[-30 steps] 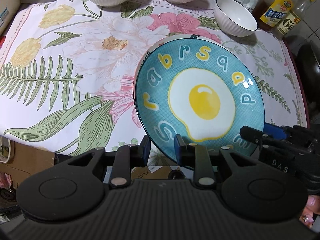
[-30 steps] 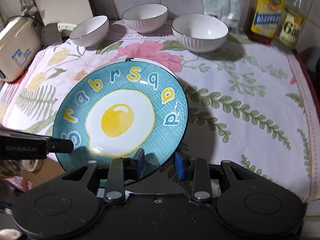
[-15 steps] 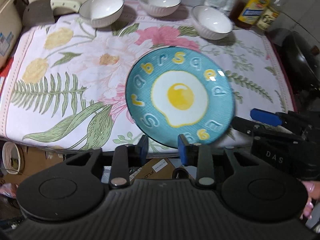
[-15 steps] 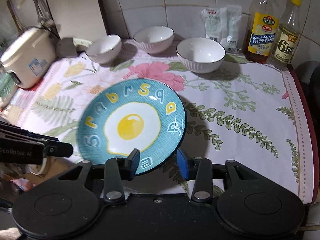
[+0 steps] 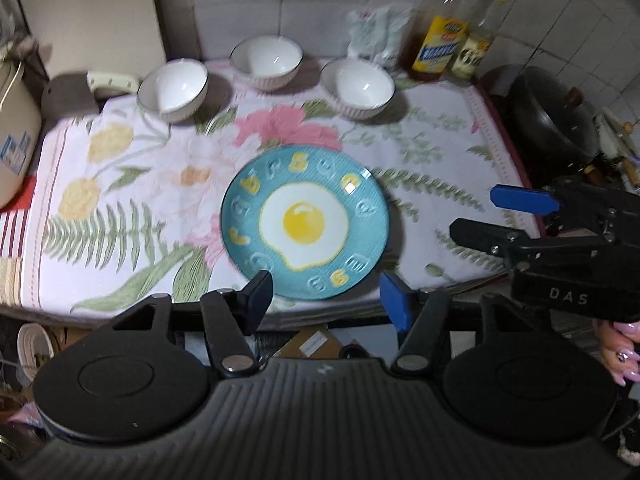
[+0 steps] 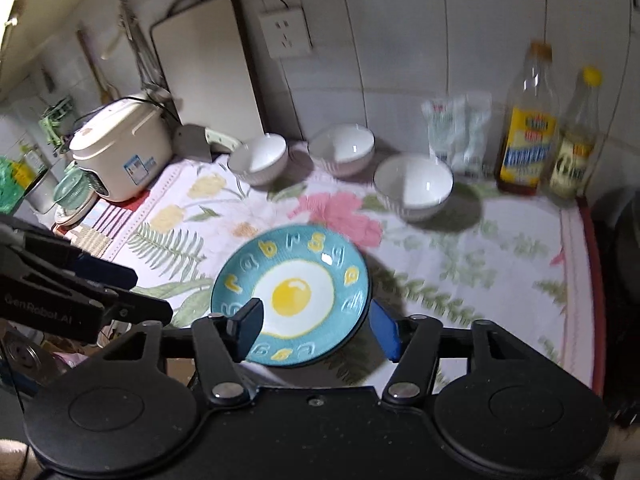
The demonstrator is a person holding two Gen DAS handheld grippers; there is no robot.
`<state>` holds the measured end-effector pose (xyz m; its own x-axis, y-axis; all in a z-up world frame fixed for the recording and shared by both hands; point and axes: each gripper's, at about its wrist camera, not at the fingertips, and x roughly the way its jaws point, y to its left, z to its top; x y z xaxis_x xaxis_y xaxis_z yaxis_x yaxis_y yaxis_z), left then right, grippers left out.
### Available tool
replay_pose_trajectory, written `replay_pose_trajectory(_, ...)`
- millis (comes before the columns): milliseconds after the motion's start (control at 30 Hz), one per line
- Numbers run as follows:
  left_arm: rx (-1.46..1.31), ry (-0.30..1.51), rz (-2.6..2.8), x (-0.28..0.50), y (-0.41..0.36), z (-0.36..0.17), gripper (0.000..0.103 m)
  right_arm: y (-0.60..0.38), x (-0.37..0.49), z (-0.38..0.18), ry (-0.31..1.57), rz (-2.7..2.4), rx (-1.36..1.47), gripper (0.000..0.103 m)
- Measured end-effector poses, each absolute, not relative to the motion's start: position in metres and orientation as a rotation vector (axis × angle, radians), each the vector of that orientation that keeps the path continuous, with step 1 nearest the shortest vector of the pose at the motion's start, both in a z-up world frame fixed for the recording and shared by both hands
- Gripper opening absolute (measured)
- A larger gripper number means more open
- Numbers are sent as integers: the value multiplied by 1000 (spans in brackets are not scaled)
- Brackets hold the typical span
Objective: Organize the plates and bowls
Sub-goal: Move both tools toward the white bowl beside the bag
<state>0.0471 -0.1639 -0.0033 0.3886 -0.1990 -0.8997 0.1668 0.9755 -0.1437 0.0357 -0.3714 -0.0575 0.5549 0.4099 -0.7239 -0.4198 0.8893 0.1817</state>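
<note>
below both empty, just-widened tongs [image 5: 326,294] [image 6: 316,326], egg plate [image 5: 305,222] flat on cloth [image 5: 120,184]

The near rim of the teal fried-egg ceramic plate [image 6: 296,292] sits hidden behind the right claw's dark finger [image 6: 244,328]. Ahead, the labels on the two clear glass bottles [image 6: 528,136] smear past reading. Far right of the left claw, the dark lidded pot [image 5: 556,116] melts into shadow.
</note>
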Motion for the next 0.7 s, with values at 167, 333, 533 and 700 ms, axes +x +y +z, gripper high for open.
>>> replay_pose_trajectory(167,-34,1080,-274,55,-179,28,71,-382,43,-31,783,500,-83,72)
replay_pose_trajectory(333,-12,1046,-269,70,-195,39,78,-397,59,-16,741,490,-123,84)
replay_pose_trajectory(533,-34,1058,-236,99,-205,29,81,-412,84,-11,697,480,-162,92)
replay_pose_trajectory(700,-89,1060,-174,132,-207,17,82,-421,116,-17,713,489,-185,93)
